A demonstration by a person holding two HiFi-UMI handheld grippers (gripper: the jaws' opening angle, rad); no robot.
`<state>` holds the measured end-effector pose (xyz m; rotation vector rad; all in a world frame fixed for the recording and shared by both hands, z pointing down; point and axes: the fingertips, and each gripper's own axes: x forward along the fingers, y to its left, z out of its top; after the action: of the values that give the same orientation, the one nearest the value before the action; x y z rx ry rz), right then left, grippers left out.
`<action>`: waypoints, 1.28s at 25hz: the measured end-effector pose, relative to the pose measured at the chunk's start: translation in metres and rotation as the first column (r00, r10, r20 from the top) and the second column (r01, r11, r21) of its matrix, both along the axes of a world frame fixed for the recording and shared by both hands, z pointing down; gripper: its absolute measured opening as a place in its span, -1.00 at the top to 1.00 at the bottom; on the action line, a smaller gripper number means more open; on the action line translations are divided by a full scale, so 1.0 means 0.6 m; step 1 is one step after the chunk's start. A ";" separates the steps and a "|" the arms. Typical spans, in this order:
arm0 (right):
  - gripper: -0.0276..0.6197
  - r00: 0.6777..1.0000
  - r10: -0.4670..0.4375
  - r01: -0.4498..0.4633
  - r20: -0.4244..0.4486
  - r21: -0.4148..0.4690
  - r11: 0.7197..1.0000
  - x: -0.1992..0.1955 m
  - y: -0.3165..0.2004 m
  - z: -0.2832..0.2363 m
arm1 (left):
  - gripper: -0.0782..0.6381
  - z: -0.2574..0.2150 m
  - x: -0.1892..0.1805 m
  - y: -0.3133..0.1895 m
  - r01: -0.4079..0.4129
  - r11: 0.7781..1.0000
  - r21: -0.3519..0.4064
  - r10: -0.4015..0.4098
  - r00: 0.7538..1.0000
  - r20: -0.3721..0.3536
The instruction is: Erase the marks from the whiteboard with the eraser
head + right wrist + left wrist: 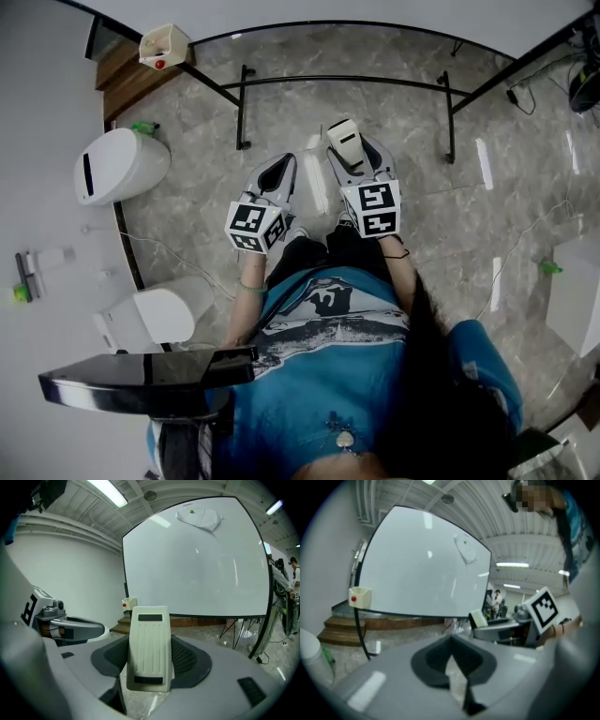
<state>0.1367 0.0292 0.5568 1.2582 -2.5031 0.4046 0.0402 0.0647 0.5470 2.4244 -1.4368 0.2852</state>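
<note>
Eraser (149, 634) gripped in right claw (150, 660); left claw (452, 656) apparently closed.

A white bin (120, 166) stands on the marble floor (525, 187)

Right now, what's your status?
Right gripper shut on eraser. Left gripper shut, empty. Whiteboard ahead, no marks visible. Nothing between.

Site: indoor lab-type hall | floor: grey stone tiles (281, 122), loose cables (511, 95) | overhead: ribbed ceiling (525, 550), tube lights (107, 491) | fittings: whiteboard (197, 559) on black stand (342, 82), wooden steps (340, 630) | background: people (497, 599) standing among equipment, too small to detail.
</note>
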 end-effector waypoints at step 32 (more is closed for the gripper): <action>0.10 0.998 -0.056 0.058 0.026 -0.096 0.994 -0.273 0.390 0.028 | 0.78 0.022 -0.248 0.342 -0.030 0.999 0.037 0.031 0.999 -0.035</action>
<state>-0.0270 0.2632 0.5736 1.1485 -2.4998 0.5228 -0.1085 0.2699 0.5601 2.4695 -1.4030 0.2231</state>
